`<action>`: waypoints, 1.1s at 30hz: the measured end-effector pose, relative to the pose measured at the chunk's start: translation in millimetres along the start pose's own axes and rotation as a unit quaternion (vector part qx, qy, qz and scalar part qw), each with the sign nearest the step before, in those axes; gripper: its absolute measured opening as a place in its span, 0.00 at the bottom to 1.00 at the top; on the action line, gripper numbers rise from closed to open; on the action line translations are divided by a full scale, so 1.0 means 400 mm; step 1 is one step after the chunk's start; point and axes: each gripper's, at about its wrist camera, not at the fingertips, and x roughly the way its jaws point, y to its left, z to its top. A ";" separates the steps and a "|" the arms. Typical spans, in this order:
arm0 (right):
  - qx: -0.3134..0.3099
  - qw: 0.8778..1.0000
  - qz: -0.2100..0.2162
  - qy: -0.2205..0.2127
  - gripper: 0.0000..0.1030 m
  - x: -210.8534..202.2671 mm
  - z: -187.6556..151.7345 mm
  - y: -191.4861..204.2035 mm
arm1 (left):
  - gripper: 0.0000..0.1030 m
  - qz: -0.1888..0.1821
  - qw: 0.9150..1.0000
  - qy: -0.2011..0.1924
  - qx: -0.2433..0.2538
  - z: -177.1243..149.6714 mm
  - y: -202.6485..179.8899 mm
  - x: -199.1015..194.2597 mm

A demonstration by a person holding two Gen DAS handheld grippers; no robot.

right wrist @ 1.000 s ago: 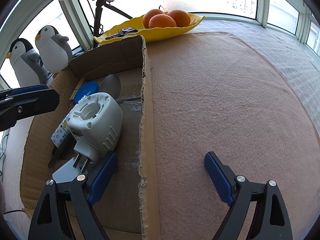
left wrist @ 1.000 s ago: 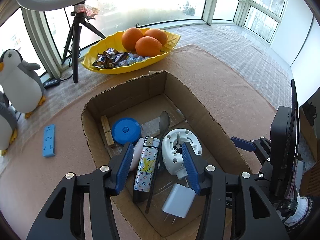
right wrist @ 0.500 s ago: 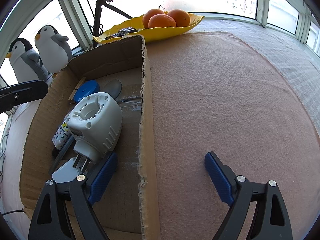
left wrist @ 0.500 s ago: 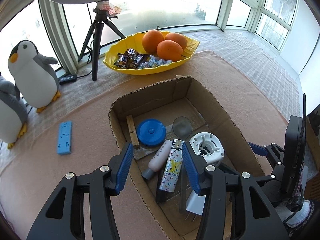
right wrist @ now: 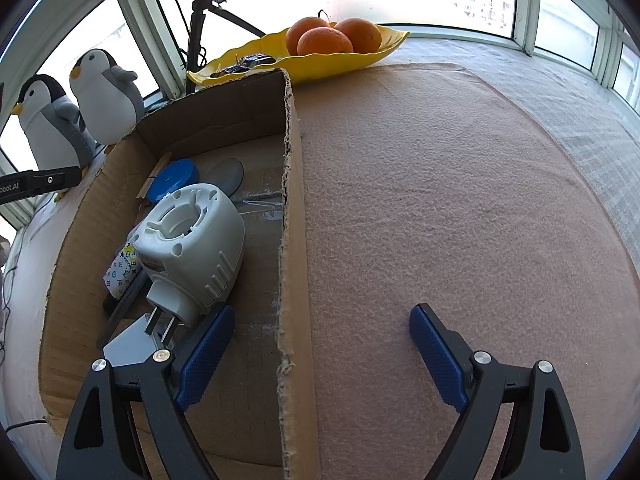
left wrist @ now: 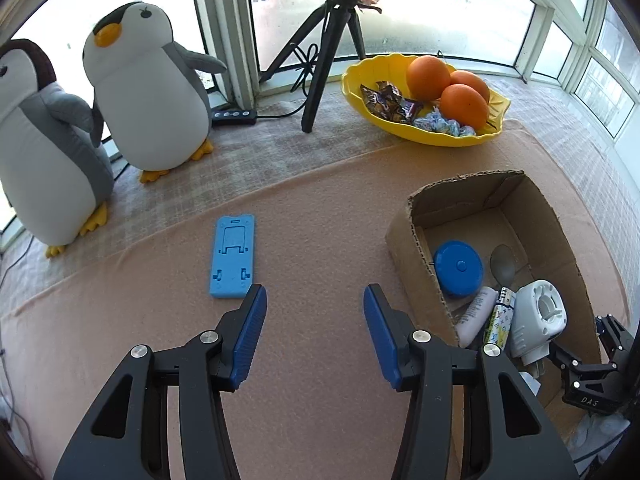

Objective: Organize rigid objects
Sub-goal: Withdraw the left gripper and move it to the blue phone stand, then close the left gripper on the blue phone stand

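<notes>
One blue phone stand lies loose on the desk, just beyond the empty, half-spread left fingers. Right of it, the cardboard box already holds the other items; the right fingers straddle its wall, wide and empty.

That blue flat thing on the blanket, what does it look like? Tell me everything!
The blue flat thing is a light blue rectangular slab that looks like plastic, with raised outlines, slots and a notch at its far end. It lies flat on the pinkish-tan blanket, outside the cardboard box, alone. The left gripper hangs just short of it, fingers apart, not touching it.
</notes>
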 end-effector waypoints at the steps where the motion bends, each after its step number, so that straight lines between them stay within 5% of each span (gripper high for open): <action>1: 0.000 1.000 0.000 0.000 0.84 0.000 0.000 0.000 | 0.48 0.004 1.000 0.005 -0.005 -0.001 0.019 0.011; 15: 0.000 1.000 -0.003 0.003 0.84 0.006 -0.002 -0.002 | 0.56 0.017 0.998 0.054 -0.031 0.008 0.149 0.142; 33: 0.002 1.000 -0.003 0.003 0.85 0.005 -0.003 -0.007 | 0.56 0.005 0.995 0.090 -0.046 0.083 0.168 0.222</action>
